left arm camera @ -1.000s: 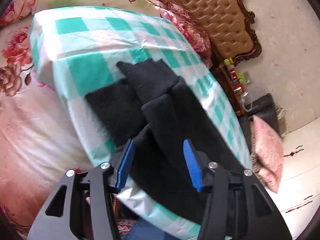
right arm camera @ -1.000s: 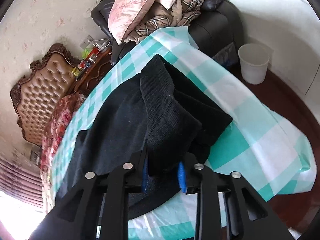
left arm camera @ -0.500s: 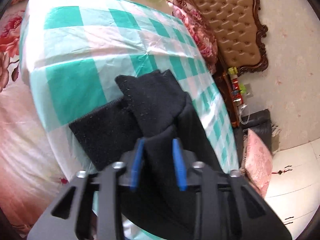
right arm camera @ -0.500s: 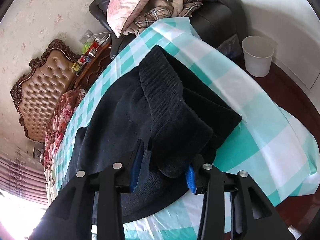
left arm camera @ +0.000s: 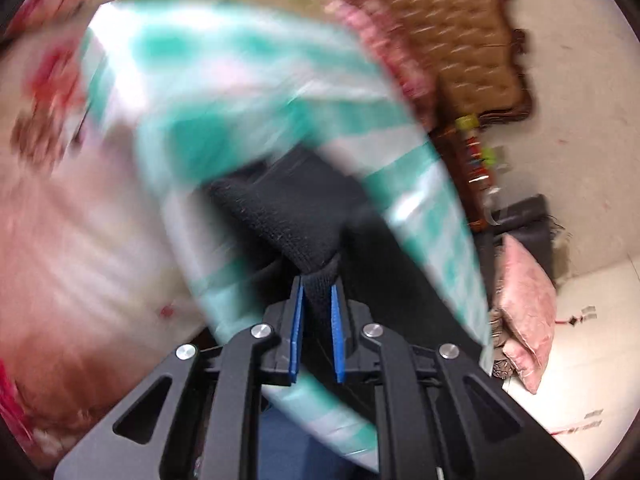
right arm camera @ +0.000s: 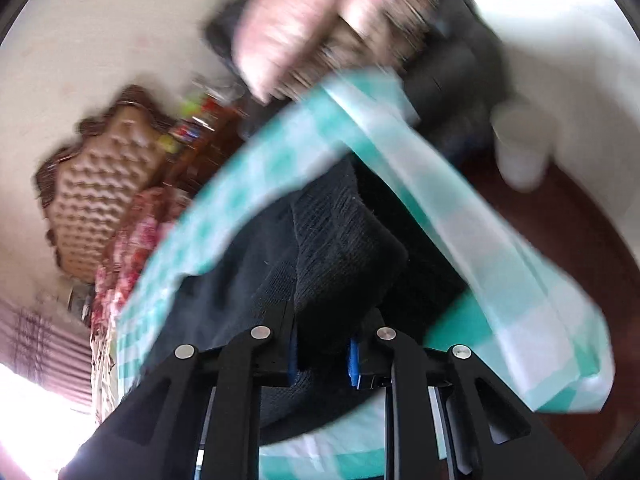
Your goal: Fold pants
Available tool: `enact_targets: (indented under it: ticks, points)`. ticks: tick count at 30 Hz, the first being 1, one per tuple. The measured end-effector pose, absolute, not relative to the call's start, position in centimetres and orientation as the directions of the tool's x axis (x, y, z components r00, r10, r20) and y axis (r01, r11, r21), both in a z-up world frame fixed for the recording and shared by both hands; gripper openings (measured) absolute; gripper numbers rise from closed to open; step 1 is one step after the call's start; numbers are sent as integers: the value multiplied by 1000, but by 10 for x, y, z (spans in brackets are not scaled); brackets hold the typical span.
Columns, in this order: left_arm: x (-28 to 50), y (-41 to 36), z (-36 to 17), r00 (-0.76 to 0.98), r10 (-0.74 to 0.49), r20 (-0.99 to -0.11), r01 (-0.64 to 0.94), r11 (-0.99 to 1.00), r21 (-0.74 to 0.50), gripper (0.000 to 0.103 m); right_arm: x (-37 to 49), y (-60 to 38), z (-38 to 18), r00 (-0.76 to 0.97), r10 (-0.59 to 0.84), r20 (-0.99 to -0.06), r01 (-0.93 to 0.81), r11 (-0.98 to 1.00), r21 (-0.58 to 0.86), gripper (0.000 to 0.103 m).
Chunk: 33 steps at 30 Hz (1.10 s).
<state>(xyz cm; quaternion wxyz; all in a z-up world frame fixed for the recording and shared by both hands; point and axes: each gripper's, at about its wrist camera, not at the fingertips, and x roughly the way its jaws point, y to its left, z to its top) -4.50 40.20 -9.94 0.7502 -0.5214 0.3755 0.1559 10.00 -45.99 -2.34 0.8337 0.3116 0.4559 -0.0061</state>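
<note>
On checked cover (left arm camera: 208, 148) over bed: black pants (left arm camera: 292, 216) bunched, unfolded. Left gripper (left arm camera: 317, 296) clamped on pants edge, jaws just closed. Right gripper (right arm camera: 322, 350) jaws closing, clamped on thick fabric. Grasp done; folding remains.

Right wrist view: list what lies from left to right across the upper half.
Tufted headboard → cluttered nightstand → pink pillows → dark sofa → white bin.
</note>
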Motion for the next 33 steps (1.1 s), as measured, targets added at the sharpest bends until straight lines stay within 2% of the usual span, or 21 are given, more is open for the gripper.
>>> enact_targets:
  ticks: [4, 9, 11, 14, 15, 18, 19, 24, 28, 30, 33]
  points:
    - [-44, 408, -111, 690, -161, -706, -604, 409, -684, 12, 103, -466, -57, 538, 264, -801, 326, 811, 486, 19]
    - [-38, 406, -79, 731, -137, -669, -544, 475, -692, 12, 94, -463, -37, 577, 287, -765, 292, 802, 521, 19]
    - [-37, 403, -75, 722, -120, -682, -554, 490, -673, 12, 87, -463, -30, 594, 298, -747, 278, 795, 539, 19]
    - [-40, 405, -108, 664, -147, -733, -613, 454, -647, 12, 91, -463, -39, 570, 267, -777, 292, 818, 495, 19]
    - [-42, 406, -114, 662, -153, -734, -616, 447, -649, 16, 93, -466, -50, 544, 263, -796, 316, 815, 485, 19]
    - [-48, 409, -117, 678, -139, -722, -605, 452, -655, 35, 95, -465, -61, 525, 232, -819, 326, 834, 445, 19]
    - [-51, 412, -117, 684, -140, -716, -600, 451, -661, 38, 96, -465, -61, 525, 226, -820, 321, 840, 437, 19]
    - [-58, 433, -119, 729, -130, -672, -587, 385, -712, 40, 96, -464, -62, 520, 206, -829, 318, 854, 411, 21]
    - [-49, 443, -131, 734, -188, -653, -575, 340, -744, 46, 94, -464, -64, 529, 212, -821, 301, 858, 416, 22]
    - [-44, 447, -135, 736, -182, -652, -579, 330, -745, 44, 95, -464, -64, 530, 209, -822, 300, 860, 413, 21]
    - [-29, 453, -133, 729, -187, -659, -571, 366, -735, 14, 93, -463, -65, 537, 206, -818, 299, 861, 413, 19]
